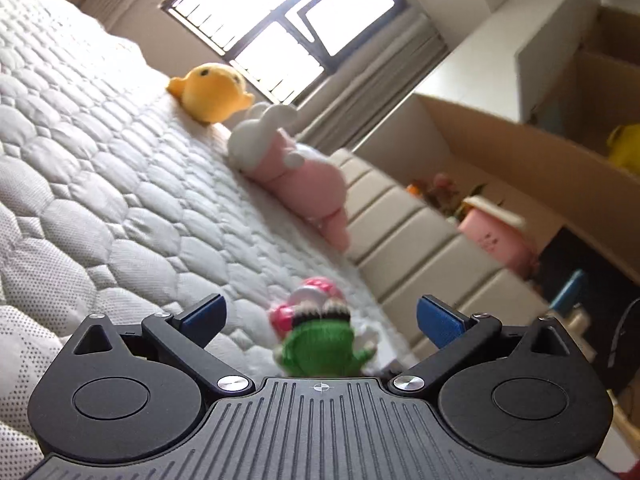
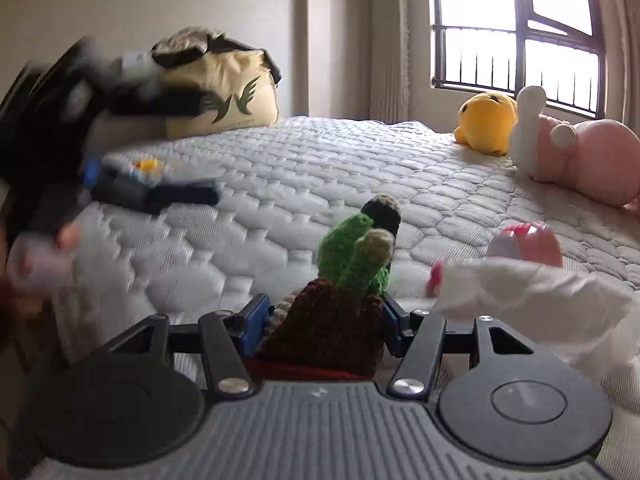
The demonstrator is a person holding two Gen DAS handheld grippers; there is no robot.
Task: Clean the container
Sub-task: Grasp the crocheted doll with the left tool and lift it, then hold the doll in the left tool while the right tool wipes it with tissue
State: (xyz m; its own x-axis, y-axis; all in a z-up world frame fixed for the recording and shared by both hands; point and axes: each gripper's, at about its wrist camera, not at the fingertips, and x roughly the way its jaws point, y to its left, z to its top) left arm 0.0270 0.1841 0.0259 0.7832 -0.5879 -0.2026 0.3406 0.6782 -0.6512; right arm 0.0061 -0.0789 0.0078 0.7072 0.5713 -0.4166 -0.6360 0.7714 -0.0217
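The right gripper (image 2: 326, 322) has its blue pads (image 2: 253, 326) closed against the brown crocheted base of a small knitted cactus toy (image 2: 352, 256), whose green body stands up from that base over the quilted white mattress (image 2: 280, 168). Just right of the cactus toy, a crumpled white cloth (image 2: 536, 292) lies on the mattress, with a pink and white toy (image 2: 528, 240) right behind it. To the left of the cactus toy the left gripper (image 2: 160, 192) hangs above the mattress, blurred; in its own wrist view the left gripper (image 1: 320, 316) has its blue pads (image 1: 204, 314) spread wide with nothing between them, and the cactus toy (image 1: 320, 350) shows beyond the gap. Farther behind the cactus toy, at the mattress's far right edge, a pink plush rabbit (image 2: 576, 156) lies touching a yellow plush (image 2: 486, 122) under the barred window (image 2: 516, 32). Far left of the cactus toy, a cream bag (image 2: 228, 92) rests at the wall. Beside the bed, an open cardboard box (image 1: 520, 168) holds some items; which thing is the container to clean I cannot tell.
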